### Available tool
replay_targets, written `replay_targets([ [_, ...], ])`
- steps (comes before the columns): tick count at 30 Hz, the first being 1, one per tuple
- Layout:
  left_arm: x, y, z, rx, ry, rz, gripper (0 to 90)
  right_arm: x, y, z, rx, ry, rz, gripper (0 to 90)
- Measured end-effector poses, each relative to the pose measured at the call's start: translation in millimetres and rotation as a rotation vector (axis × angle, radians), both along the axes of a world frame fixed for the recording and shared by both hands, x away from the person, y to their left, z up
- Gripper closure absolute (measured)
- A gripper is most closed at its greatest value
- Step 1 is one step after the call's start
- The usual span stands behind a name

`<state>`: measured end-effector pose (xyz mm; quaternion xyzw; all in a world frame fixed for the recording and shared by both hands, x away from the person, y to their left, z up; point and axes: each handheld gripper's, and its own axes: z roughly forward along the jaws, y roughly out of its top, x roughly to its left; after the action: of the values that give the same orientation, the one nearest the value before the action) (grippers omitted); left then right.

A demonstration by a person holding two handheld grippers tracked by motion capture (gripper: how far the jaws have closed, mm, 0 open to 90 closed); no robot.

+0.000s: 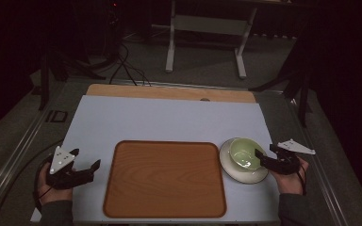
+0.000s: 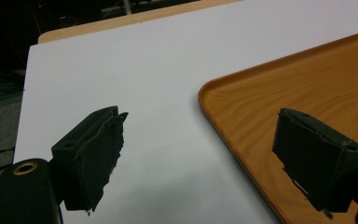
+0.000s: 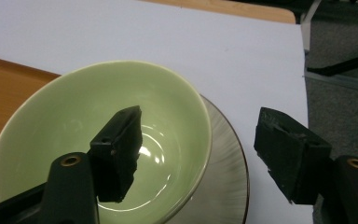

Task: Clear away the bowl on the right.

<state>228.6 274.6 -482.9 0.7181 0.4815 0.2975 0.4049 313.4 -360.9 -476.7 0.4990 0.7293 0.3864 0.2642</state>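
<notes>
Right claw [image 3: 196, 154] gapes wide astride the green bowl's [image 3: 51, 121] near rim, one jaw inside; left claw [image 1: 82, 162] idles wide beside the tray [image 1: 165, 179]

White table legs [image 1: 171, 44] beyond

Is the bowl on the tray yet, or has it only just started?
Only just started. The tray is bare, and the green bowl sits on its plate beside it. The right gripper is open, one jaw inside the bowl and one outside its rim, not closed. The left gripper is open and holds nothing. If the tray is the goal, gripping and moving remain.
</notes>
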Motion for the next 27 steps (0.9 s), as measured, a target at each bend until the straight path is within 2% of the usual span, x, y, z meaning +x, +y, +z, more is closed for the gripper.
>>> replay_targets([
  [4,0.5,-0.5,0.8,0.009,-0.010,-0.007,16.7,1.2,0.2,-1.0,0.004,0.009,0.005,31.4],
  [5,-1.2,-0.5,2.3,0.023,-0.030,-0.009,16.7,0.9,0.2,0.1,0.009,0.001,0.005,36.4],
  [6,-1.2,-0.5,2.3,0.023,-0.030,-0.009,16.7,0.9,0.2,0.1,0.009,0.001,0.005,36.4],
  [14,-3.9,2.7,2.6,0.000,-0.068,0.003,16.7,1.6,-2.0,-1.7,0.003,0.017,-0.009,36.8],
  [20,-6.6,4.7,4.2,-0.005,-0.098,0.029,16.6,6.5,-3.5,-4.7,-0.020,0.045,-0.002,37.6],
  [24,-8.7,8.4,5.0,-0.016,-0.110,0.049,16.6,11.3,-5.0,-1.9,-0.019,0.055,0.002,43.7],
  [27,-10.7,11.5,6.1,-0.030,-0.121,0.064,16.6,18.4,-3.1,-1.1,-0.035,0.083,0.009,49.8],
])
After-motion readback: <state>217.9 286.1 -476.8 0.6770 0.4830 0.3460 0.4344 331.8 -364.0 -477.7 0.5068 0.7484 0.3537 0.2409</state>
